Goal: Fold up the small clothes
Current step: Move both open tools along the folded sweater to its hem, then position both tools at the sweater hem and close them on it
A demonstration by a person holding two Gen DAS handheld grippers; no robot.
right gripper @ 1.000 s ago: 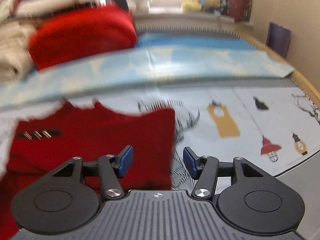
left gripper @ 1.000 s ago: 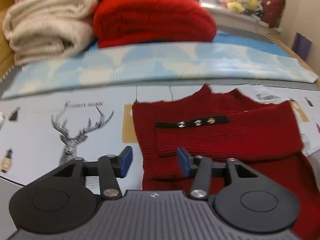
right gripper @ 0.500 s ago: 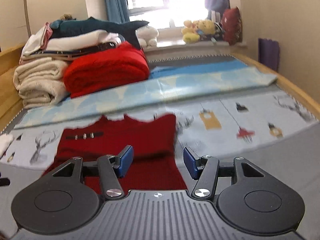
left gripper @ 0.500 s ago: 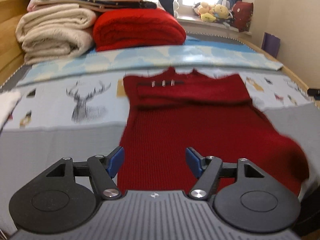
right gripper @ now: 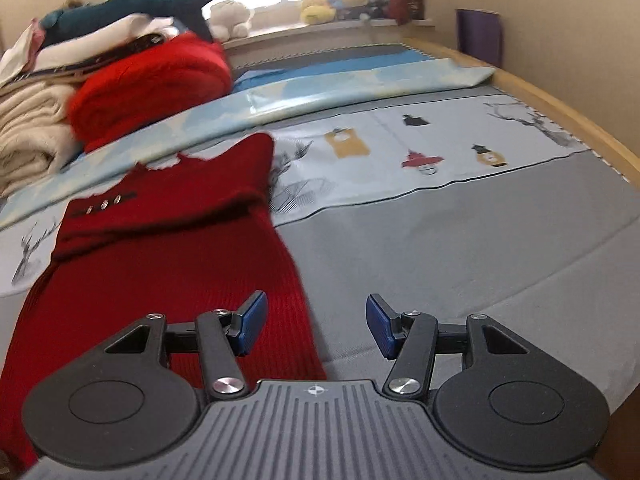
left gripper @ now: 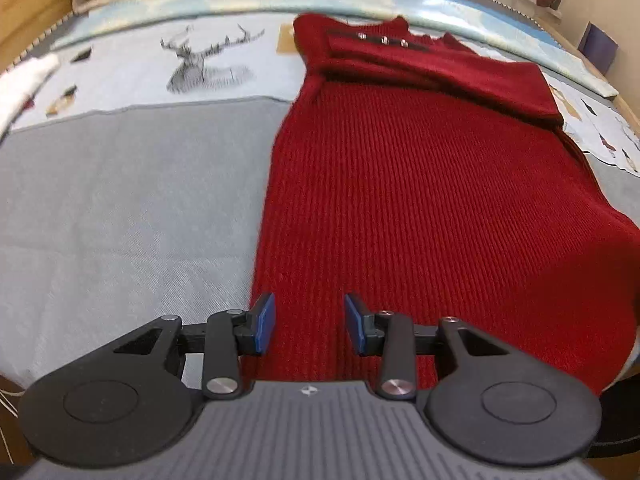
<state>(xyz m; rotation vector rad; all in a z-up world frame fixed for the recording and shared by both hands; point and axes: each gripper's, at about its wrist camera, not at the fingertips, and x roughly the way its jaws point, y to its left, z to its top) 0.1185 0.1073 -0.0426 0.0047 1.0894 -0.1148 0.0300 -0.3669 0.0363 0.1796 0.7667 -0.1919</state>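
A dark red ribbed sweater point(left gripper: 420, 180) lies flat on the bed, its sleeves folded across the chest below a black tab with three metal buttons point(left gripper: 382, 40). My left gripper point(left gripper: 310, 320) hovers over the sweater's near left edge by the hem. Its jaws are closing, with red knit showing in the gap, and the pads do not press on it. In the right wrist view the sweater point(right gripper: 160, 260) fills the left half. My right gripper point(right gripper: 316, 320) stands open across its near right edge, left pad point(right gripper: 252, 322) over the knit, right pad over grey cover.
At the bed's head are folded cream blankets point(right gripper: 28, 132), a bright red blanket point(right gripper: 152, 84), a shark plush point(right gripper: 132, 4) and a folded light blue sheet point(right gripper: 340, 88). A white cloth point(left gripper: 20, 80) lies far left. A wooden bed rail point(right gripper: 560, 108) runs along the right.
Both grippers have drawn back from the sweater's collar end toward its hem and tipped further downward. The left jaws widened, then narrowed. The right jaws kept their width.
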